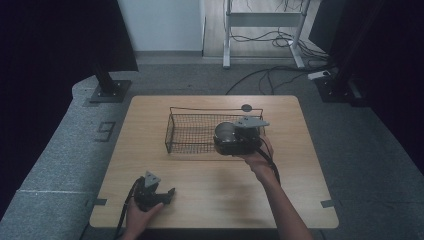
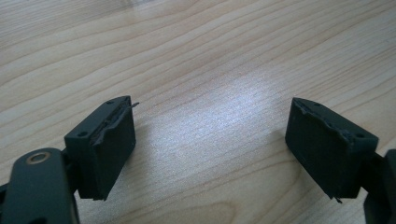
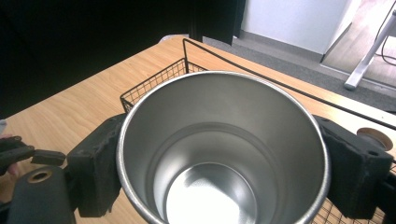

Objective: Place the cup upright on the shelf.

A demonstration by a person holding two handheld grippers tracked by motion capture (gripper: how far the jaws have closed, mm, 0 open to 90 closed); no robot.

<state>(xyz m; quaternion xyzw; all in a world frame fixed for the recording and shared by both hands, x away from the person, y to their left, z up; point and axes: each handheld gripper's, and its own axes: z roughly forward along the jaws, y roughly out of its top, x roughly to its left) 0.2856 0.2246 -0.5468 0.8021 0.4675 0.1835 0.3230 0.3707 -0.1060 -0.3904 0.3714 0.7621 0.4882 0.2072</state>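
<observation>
The right tool (image 3: 224, 158) clenches the steel cup (image 3: 223, 144) between its pads, over the wire basket (image 1: 192, 135).

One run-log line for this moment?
right gripper: shut on round steel cup | over black wire basket | left gripper: open, empty, over wooden table

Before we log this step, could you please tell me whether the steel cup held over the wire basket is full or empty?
Empty: the right gripper view looks straight into the steel cup, showing bare shiny walls and bottom.
</observation>
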